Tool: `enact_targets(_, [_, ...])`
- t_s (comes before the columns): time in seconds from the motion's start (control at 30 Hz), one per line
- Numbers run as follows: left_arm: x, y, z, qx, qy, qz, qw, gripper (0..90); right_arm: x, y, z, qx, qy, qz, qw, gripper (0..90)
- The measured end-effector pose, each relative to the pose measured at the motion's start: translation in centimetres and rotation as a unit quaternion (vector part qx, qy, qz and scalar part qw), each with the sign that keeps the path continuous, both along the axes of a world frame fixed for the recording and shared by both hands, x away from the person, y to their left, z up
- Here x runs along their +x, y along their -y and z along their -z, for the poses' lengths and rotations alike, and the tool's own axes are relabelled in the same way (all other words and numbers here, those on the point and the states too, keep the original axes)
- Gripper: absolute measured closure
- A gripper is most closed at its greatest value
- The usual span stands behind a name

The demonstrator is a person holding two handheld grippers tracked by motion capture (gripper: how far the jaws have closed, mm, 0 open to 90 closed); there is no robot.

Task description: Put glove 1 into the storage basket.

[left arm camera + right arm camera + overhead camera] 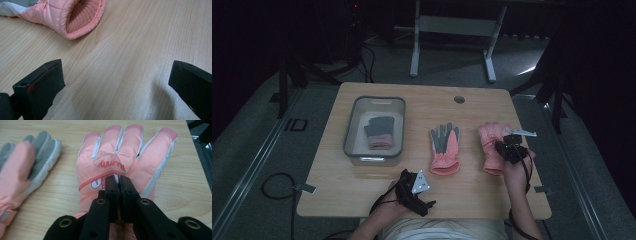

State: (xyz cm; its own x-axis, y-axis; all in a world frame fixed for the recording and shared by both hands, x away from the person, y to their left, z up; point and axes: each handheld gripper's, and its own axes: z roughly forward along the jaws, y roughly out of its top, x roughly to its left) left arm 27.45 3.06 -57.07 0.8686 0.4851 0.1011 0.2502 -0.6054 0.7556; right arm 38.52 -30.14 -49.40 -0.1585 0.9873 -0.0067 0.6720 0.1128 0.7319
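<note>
Pink glove (117, 162) — flat on the worktop (472, 102), back up, right of the grey-palmed glove (445, 148); right tongs (119, 180) closed over its back, whether pinching fabric unclear. Left tongs (115, 82) — wide, empty, near the grey-palmed glove's cuff. Grey bin (353, 117) left of that glove, holding a dark glove (379, 131).

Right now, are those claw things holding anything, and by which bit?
The right gripper pinches the pink glove by its back fabric. The left gripper holds nothing.

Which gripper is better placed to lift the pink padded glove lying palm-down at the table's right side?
Right. The right gripper is already shut on that pink padded glove, while the left gripper sits open over bare wooden table.
</note>
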Motion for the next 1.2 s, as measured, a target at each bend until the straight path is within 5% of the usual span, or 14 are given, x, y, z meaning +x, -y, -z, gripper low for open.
enact_targets(0.23, [0.0,-0.1,-0.1,-0.005,-0.002,0.001,1.0,0.0,1.7,0.3,2.5,-0.005,-0.031,0.002,0.9995,84.9])
enact_targets(0.47, [0.0,-0.2,-0.1,-0.006,-0.004,0.002,1.0,0.0,2.2,0.5,3.2,-0.007,-0.039,-0.007,0.9992,82.0])
enact_targets(0.7, [0.1,-0.3,-0.2,-0.008,-0.008,0.005,0.9999,0.0,2.0,1.5,2.5,0.002,-0.027,-0.038,0.9989,69.5])
enact_targets(0.8, [0.2,-0.4,-0.2,-0.015,-0.012,0.002,0.9998,0.0,1.9,1.9,2.3,-0.006,-0.025,-0.07,0.9972,64.2])
enact_targets(0.87, [0.3,-0.4,-0.2,-0.014,-0.012,0.003,0.9998,0.0,2.0,1.8,1.8,-0.037,-0.021,-0.101,0.9939,63.9])
enact_targets(1.2, [0.2,-0.6,-0.2,-0.015,-0.011,0.001,0.9998,0.0,2.7,2.3,2.8,-0.062,-0.044,-0.141,0.9871,60.7])
